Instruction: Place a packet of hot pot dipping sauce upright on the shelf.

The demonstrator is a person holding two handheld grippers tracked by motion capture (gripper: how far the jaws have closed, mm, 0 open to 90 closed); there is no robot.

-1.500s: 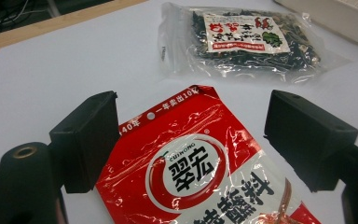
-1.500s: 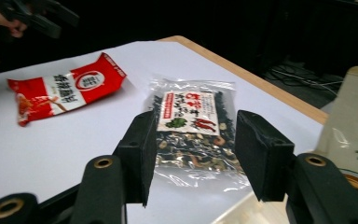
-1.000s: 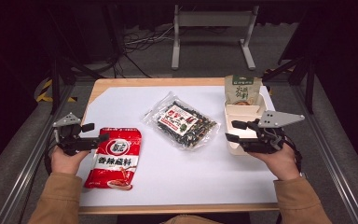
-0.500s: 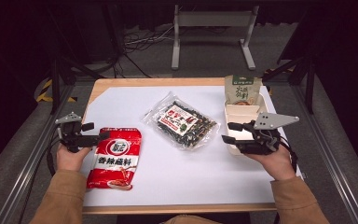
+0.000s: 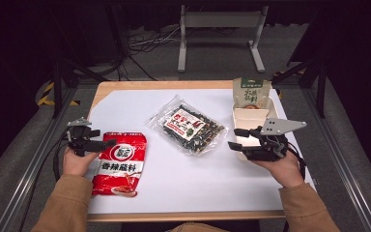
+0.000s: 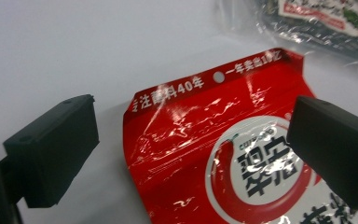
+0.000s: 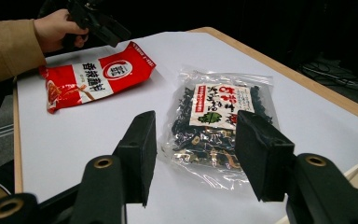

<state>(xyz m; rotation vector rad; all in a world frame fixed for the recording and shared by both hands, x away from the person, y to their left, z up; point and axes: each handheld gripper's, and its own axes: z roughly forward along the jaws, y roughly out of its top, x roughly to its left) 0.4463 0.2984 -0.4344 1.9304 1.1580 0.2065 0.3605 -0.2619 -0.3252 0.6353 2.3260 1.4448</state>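
Observation:
A red seasoning packet [image 5: 121, 164] lies flat at the table's front left. My left gripper [image 5: 104, 137] hovers low at its top left corner. In the left gripper view the jaws have just been opening and stand wide [image 6: 191, 149], with the packet's top edge [image 6: 223, 154] under the gap and neither pad touching it. A clear bag of dark dried food [image 5: 188, 128] lies mid-table. My right gripper [image 5: 234, 138] is open and empty to the right of it, its jaws [image 7: 200, 154] aimed at the bag [image 7: 214, 121].
A white paper tray [image 5: 251, 118] stands at the right edge beside my right gripper, with a green packet [image 5: 251, 93] upright at its far end. The white mat [image 5: 183, 183] has bare room at the front middle. The right gripper view takes in the red packet [image 7: 98, 77] and left gripper [image 7: 93, 21].
My left gripper has sunk toward the table and edged closer to the red packet's top corner, its jaws a little wider. The right gripper has stayed about where it was.

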